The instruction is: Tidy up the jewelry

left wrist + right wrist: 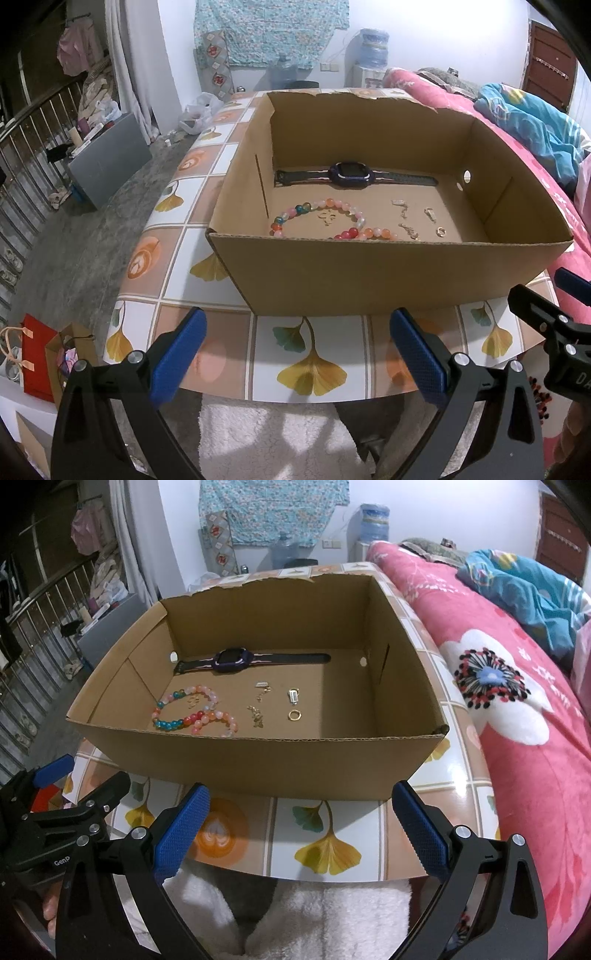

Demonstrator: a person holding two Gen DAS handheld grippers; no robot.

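Both my left gripper (pixel 297 354) and right gripper (pixel 301 830) hung with jaws wide apart and empty, short of the cardboard box (pixel 258 755) on the worktop (pixel 325 834). Inside lay the watch (pixel 231 660) at 12 o'clock, bead bracelets (pixel 195 710) at 10 o'clock, and a small ring (pixel 294 715); I judged one should clear the near wall before descending.

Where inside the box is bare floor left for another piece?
In the cardboard box, floor is bare right of the ring and clasp, toward the right wall. The left is crowded with bead bracelets; the watch lines the back.
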